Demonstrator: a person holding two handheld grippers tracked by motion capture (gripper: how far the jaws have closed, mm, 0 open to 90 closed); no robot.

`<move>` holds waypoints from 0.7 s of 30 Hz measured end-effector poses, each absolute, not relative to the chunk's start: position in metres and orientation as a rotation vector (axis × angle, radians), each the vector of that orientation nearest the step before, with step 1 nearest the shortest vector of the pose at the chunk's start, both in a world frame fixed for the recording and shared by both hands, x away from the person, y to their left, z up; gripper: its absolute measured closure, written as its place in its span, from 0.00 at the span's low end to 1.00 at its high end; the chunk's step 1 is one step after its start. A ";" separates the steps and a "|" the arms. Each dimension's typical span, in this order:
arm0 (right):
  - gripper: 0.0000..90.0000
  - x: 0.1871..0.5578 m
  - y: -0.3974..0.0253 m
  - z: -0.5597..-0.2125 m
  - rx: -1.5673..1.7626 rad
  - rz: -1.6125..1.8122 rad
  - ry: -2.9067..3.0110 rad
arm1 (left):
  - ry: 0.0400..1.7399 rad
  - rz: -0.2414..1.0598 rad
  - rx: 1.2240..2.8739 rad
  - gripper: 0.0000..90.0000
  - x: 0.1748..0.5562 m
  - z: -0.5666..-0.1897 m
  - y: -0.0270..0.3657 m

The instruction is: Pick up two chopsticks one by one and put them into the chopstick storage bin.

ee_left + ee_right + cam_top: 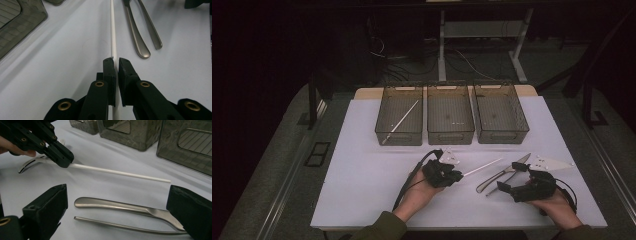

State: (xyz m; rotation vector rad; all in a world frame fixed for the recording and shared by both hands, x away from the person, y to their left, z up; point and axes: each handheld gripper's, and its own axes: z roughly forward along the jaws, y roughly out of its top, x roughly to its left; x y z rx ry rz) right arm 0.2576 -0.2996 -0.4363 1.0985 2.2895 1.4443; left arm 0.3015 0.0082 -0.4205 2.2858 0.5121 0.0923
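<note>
My left gripper (458, 175) (117, 62) is shut on the near end of a thin white stick (484, 166) (113, 37) that lies on the white table cover and points away to the right. In the right gripper view the left gripper (61, 157) holds the white stick (120, 173) low over the cover. A metal knife (504, 172) (120, 206) and a slimmer metal utensil (498, 184) (125, 226) lie side by side. My right gripper (511, 177) (118, 195) stands wide open with both between its jaws, touching neither.
Three grey see-through bins stand in a row at the back: left bin (384, 117) with another white stick (401, 121) in it, middle bin (450, 135), right bin (518, 125). The white cover (362, 175) is bare at the left and front.
</note>
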 end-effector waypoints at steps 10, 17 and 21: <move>0.04 0.258 -0.296 -0.439 1.085 1.419 2.323 | 0.476 0.073 2.254 0.93 0.305 -0.408 0.022; 0.04 0.258 -0.297 -0.438 1.080 1.416 2.324 | 0.459 0.074 2.226 0.93 0.310 -0.396 0.035; 0.04 0.257 -0.297 -0.438 1.081 1.417 2.326 | 0.453 0.071 2.216 0.93 0.314 -0.390 0.043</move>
